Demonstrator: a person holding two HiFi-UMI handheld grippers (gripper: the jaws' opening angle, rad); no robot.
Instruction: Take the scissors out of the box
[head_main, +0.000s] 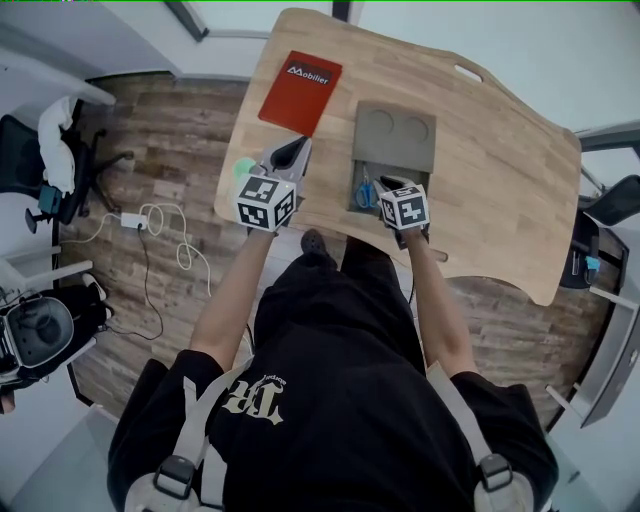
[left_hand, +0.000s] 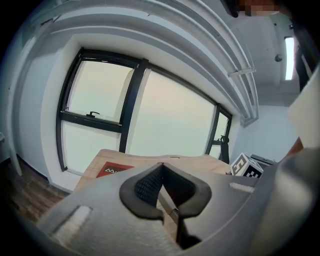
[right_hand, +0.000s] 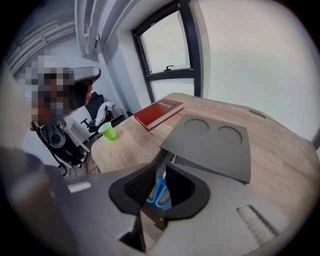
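Two grippers are held above the near edge of the table (head_main: 500, 170).
The left gripper (left_hand: 161, 167) is closed on nothing. The right gripper (right_hand: 161, 167) is held parted over the blue-handled scissors (right_hand: 159, 192), which are lodged in the grey box (right_hand: 210, 145); a red book (head_main: 300, 90) is laid beyond.

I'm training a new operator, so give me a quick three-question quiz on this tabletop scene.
1. The scissors have handles of which colour? A red, B blue, C green.
2. True or false: the left gripper has its jaws together.
3. Fill in: the gripper reaching at the box is the ____ one.
Key: 1 B; 2 true; 3 right gripper.
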